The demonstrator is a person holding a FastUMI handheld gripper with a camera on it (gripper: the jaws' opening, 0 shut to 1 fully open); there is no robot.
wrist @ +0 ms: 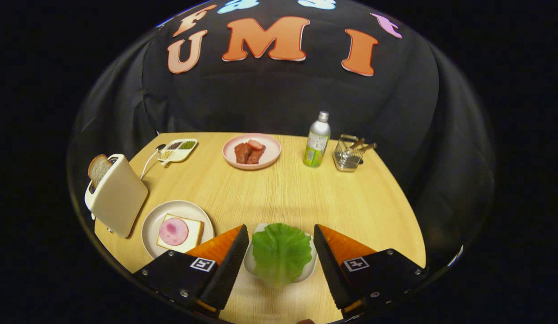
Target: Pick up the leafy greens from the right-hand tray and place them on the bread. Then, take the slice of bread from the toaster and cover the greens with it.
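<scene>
A green lettuce leaf [280,253] lies on a small white tray [310,265] on the wooden table. My gripper [281,236] is open, with one finger on each side of the leaf and neither touching it. Left of the fingers, a white plate [149,225] holds a slice of bread [194,234] topped with a round pink slice of ham [173,231]. Further left stands a cream toaster [118,195] with a slice of bread [97,169] sticking up from its slot.
At the back of the table sit a pink plate [270,155] with pieces of meat, a green bottle [317,141], a wire basket [347,155] with utensils, and a small divided dish [178,150] with a spoon. The table's edge curves close on the right.
</scene>
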